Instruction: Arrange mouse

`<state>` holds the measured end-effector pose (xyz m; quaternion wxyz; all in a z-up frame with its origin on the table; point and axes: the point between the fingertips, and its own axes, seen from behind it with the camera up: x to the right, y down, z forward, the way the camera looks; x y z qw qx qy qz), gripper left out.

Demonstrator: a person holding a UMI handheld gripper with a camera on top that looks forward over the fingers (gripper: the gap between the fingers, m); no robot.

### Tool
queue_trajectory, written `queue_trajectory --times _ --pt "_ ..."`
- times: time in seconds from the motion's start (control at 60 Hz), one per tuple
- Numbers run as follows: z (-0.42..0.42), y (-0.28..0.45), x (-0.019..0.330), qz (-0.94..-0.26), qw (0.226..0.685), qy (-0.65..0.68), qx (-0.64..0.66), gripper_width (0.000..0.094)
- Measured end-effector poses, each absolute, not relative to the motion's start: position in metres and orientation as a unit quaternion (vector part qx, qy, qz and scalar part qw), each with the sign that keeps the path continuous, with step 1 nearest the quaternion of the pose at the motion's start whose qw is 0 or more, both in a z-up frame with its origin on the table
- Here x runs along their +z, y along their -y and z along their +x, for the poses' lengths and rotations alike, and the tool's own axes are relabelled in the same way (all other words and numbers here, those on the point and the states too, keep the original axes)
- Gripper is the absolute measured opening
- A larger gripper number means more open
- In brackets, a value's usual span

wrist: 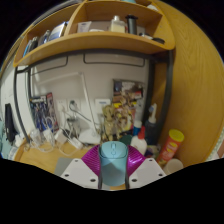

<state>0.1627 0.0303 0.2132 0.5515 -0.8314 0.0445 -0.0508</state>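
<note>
A light blue mouse (114,160) sits between my two fingers, with the magenta pads (93,158) pressing on both its sides. My gripper (113,163) is shut on the mouse and holds it above the wooden desk (35,158). The mouse's lower end is hidden behind the gripper body.
Beyond the fingers stand a cluttered desk back with cables and small items (55,125), a figurine or plant-like cluster (118,118), an orange-lidded canister (172,146) to the right, and a wooden shelf (95,40) overhead holding books and bottles.
</note>
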Motion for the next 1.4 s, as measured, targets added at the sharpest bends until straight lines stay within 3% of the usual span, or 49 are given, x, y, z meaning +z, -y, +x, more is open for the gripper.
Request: queue_trajectory --times 0.067,0.15,0.45,0.65,0.85,0.967,1.067,1.4 --pt "0.143 -0.056 0.225 -0.827 0.560 -0.037 -0.047 0.0306" --pt "0.112 -0.088 0.211 -0.833 0.551 -0.023 -0.038 0.0305" --pt "0.026 -0.117 0.052 -0.895 0.445 0.011 -0.012 0.0313" --pt "0.024 -0.098 -0.014 -0.920 0.391 0.009 -0.023 0.0347" --pt "0.023 -0.100 -0.013 -0.917 0.397 0.014 -0.029 0.0500" --pt "0.034 -0.098 -0.003 -0.921 0.388 -0.003 -0.046 0.0879" --pt "0.039 -0.095 0.031 -0.915 0.398 -0.005 -0.061 0.0868" --pt "0.001 -0.050 0.215 -0.880 0.473 -0.027 -0.023 0.0866"
